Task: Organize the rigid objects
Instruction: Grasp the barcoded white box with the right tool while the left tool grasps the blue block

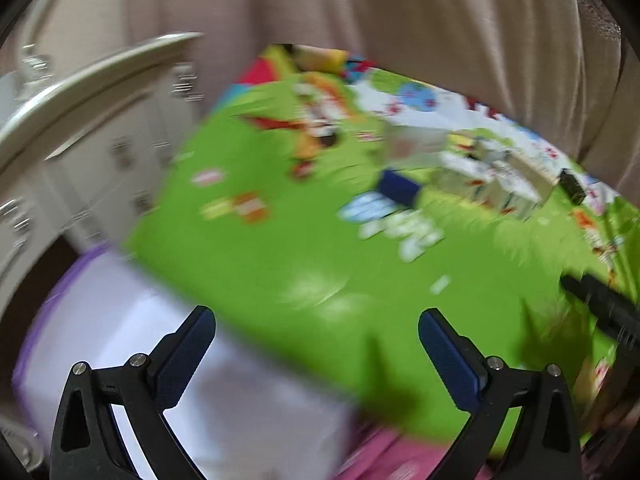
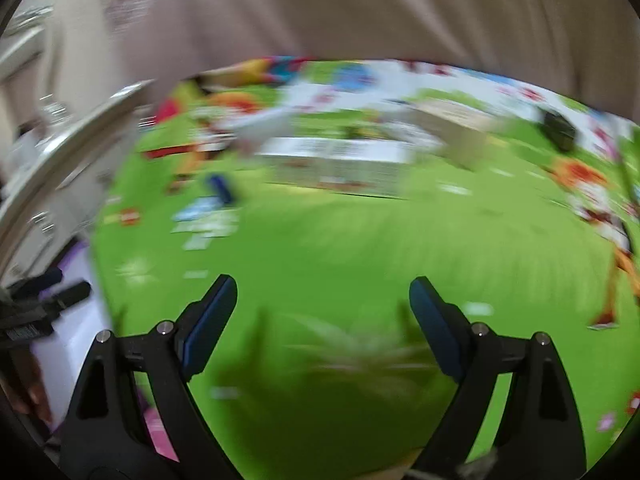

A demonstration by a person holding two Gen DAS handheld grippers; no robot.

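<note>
Across both wrist views heavy motion blur smears nearly every outline, so the printing on the small packages cannot be read and their exact number cannot be told. Near the far edge of the bright green play mat with cartoon prints (image 2: 320,264) a row of pale rectangular cardboard boxes (image 2: 336,160) is seen lying side by side, its right end merging into a tan blur. A dark blue rectangular box (image 1: 398,187) is set just beside the left end of that row, with blurred white and light blue print of the mat near it. A small black object (image 2: 559,130) is made out at the far right corner of the mat; its kind cannot be told. Beige hanging curtains (image 1: 400,20) close off the space behind the mat, and a white cabinet with metal handles (image 1: 100,152) bounds the left side. A pale lilac-rimmed white surface (image 1: 120,320) adjoins the mat's near left edge. A wide stretch of bare green mat lies open between the boxes and both tools. The left hand-held gripper (image 1: 316,322) is held with its jaws spread wide and nothing between them; the right hand-held gripper (image 2: 323,290) is likewise spread and empty
</note>
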